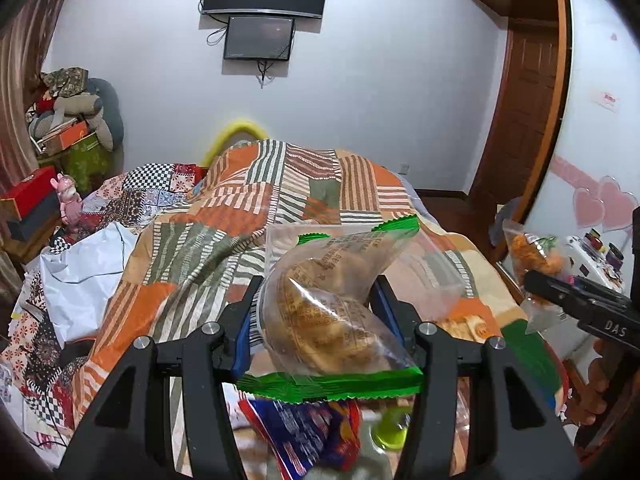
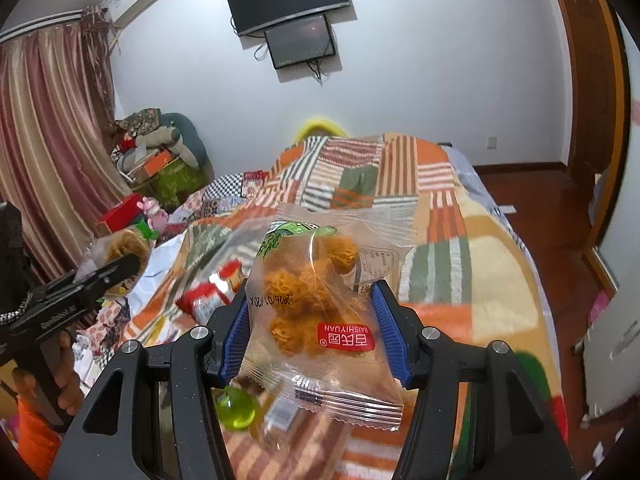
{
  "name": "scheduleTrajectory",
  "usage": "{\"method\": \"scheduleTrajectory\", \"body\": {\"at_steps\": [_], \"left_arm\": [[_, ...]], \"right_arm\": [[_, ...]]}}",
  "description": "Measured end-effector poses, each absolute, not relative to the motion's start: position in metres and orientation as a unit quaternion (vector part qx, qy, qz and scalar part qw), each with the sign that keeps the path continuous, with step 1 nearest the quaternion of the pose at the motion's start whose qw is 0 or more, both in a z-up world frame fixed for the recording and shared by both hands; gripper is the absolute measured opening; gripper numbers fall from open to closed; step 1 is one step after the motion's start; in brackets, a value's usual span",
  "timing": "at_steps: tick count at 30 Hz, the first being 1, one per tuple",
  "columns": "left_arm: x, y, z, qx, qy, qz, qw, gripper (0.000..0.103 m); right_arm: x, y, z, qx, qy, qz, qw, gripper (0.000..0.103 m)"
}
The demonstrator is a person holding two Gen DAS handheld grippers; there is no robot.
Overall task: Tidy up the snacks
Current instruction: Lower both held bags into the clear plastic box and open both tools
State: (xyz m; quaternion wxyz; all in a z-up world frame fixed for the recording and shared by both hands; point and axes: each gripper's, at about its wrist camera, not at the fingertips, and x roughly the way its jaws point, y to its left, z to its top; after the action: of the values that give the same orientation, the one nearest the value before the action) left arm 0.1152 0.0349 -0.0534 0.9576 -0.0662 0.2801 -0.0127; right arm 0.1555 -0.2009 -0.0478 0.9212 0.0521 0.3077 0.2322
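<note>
Green-edged pastry packet [image 1: 332,312] and clear fried-ball packet [image 2: 320,304], both aloft.

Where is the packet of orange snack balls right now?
The packet of orange snack balls is clamped in the right gripper, lifted above the patchwork blanket.

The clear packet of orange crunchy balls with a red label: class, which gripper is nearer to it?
Right. The right gripper is clamped on the clear packet of orange crunchy balls; the left gripper holds a green-edged pastry packet off to one side.
</note>
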Motion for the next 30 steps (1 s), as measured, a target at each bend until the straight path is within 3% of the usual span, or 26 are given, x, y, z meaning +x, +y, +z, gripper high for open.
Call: {"method": "scheduleTrajectory", "body": {"at_steps": [12,30], "left_arm": [[0.179,0.055,-0.063,-0.078,0.303,-0.001,0.950,0.052],[0.265,0.063,-0.120,-0.073,0.399,-0.033,0.914,0.052]], "right_arm": [[0.196,-0.177,-0.051,0.045,0.301,0.232,0.924,0.054],[0.259,-0.147,-0.091,0.022,0.382,0.241,0.892,0.054]]}}
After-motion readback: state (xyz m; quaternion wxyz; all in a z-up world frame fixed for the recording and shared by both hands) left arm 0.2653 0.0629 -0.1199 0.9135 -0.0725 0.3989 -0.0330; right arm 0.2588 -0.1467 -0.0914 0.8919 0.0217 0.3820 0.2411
